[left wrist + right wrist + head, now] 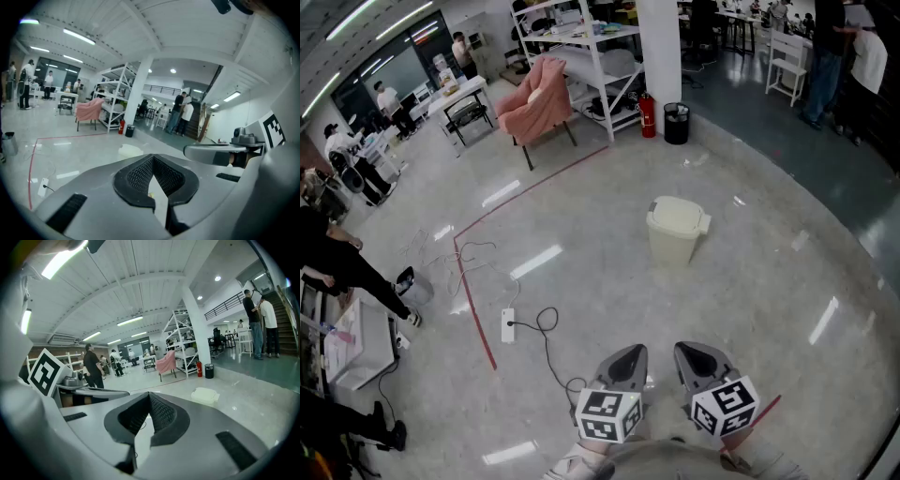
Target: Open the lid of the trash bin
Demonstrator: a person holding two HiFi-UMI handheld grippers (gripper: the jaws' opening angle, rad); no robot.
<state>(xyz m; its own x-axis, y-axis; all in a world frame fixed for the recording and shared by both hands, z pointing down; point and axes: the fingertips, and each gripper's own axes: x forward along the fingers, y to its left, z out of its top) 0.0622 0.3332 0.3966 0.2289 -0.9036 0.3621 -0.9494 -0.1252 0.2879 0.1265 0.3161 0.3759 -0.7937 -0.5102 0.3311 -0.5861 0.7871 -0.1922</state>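
Observation:
A cream trash bin [677,230] stands on the grey floor ahead of me with its lid down. It shows small and far off in the left gripper view as the bin [130,150], and in the right gripper view as the bin [205,395]. My left gripper [624,360] and right gripper [701,360] hang side by side at the bottom of the head view, well short of the bin and pointing toward it. Both are shut with nothing held. The left gripper [152,159] and right gripper [149,395] show their ribbed pads drawn together.
A red tape line [474,309] runs across the floor at left, beside a white power strip [508,325] with a black cable. Farther back stand a pink chair [539,98], a white pillar [658,47], a fire extinguisher [648,114] and a small black bin [676,123]. People stand at the left edge.

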